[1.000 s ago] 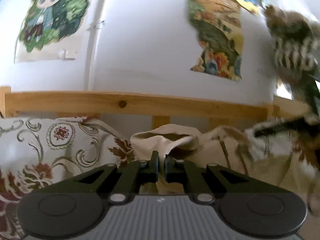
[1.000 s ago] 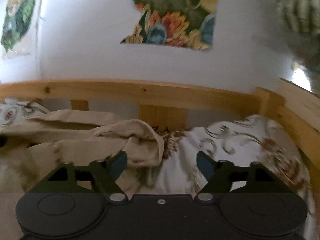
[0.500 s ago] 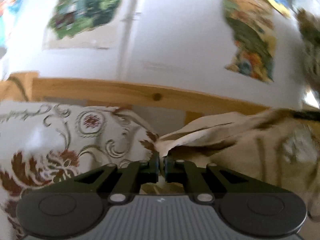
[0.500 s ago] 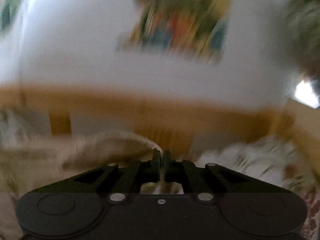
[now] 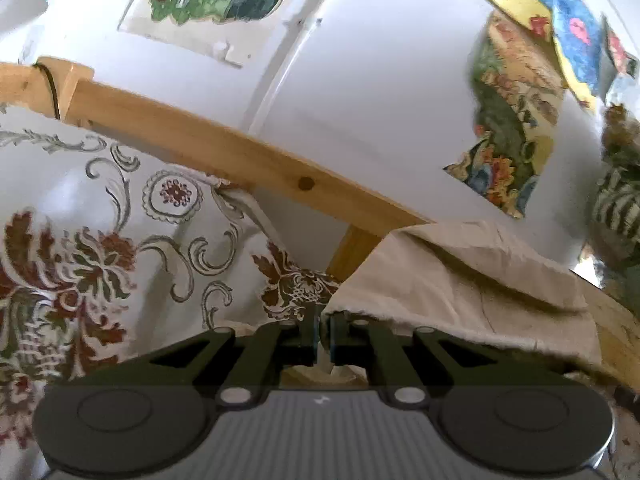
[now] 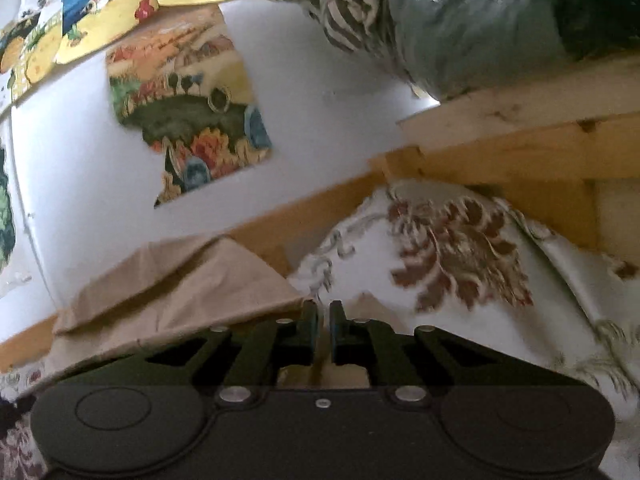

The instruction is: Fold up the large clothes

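Observation:
A beige garment (image 5: 472,292) lies on a floral bedspread (image 5: 80,248) and stretches to the right in the left wrist view. My left gripper (image 5: 323,320) is shut on its near left corner. In the right wrist view the same beige garment (image 6: 180,288) spreads to the left, and my right gripper (image 6: 323,316) is shut on its near right corner, with cloth showing between the fingers. Both views are tilted by wrist roll. The rest of the garment below the grippers is hidden.
A wooden bed rail (image 5: 240,160) runs behind the bedspread, against a white wall with colourful pictures (image 5: 512,128). In the right wrist view a wooden side frame (image 6: 520,140) carries a grey-green bundle and a striped cloth (image 6: 460,20). The bedspread (image 6: 460,264) rises at right.
My right gripper went from open to shut on the garment's corner, then swung right and rolled. The left gripper stayed shut on its corner, shifted left and rolled. The cloth between them is drawn out.

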Demonstrator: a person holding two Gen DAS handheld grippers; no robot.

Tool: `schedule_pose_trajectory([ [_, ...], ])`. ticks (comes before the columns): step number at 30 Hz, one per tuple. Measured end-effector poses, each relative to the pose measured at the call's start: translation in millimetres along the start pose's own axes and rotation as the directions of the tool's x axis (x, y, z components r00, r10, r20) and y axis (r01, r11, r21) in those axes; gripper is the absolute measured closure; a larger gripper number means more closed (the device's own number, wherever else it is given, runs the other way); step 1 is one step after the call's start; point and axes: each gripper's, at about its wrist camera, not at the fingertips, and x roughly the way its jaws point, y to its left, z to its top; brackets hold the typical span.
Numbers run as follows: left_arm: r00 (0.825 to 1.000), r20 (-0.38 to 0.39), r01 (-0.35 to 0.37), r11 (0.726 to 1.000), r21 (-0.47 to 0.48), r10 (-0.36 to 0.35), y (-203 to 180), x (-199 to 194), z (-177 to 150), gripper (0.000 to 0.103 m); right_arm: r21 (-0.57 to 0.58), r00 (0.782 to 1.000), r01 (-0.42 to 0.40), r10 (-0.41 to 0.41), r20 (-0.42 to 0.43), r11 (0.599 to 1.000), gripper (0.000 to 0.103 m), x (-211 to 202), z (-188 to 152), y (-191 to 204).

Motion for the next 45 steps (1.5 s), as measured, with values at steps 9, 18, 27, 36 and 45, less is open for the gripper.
schedule_pose_trajectory([
  [9,0.954,-0.295,0.007,0.989,-0.147,-0.051,46,-19,-33,0.083,-0.040,0.999,-0.004,0.002,-0.046,0.999,0.089,-52,-22,-7],
  [18,0.898,-0.440,0.023,1.000,0.009,-0.017,52,-52,-37,0.021,0.124,0.965,0.162,-0.131,-0.230,0.979,0.067,-69,-66,-61],
  [27,0.898,-0.428,0.042,0.987,-0.154,-0.105,79,-72,-22,0.017,0.159,0.926,-0.052,0.107,-0.363,0.986,0.029,-54,-59,-47],
  [36,0.817,-0.554,0.160,0.986,-0.052,-0.162,26,-24,-50,0.089,0.074,0.888,-0.147,0.165,-0.429,0.986,0.093,-34,-87,-20],
  [45,0.859,-0.509,0.114,0.988,0.108,-0.044,-12,-1,-72,0.093,-0.250,0.979,-0.100,0.051,-0.196,0.963,0.099,-27,-71,-2],
])
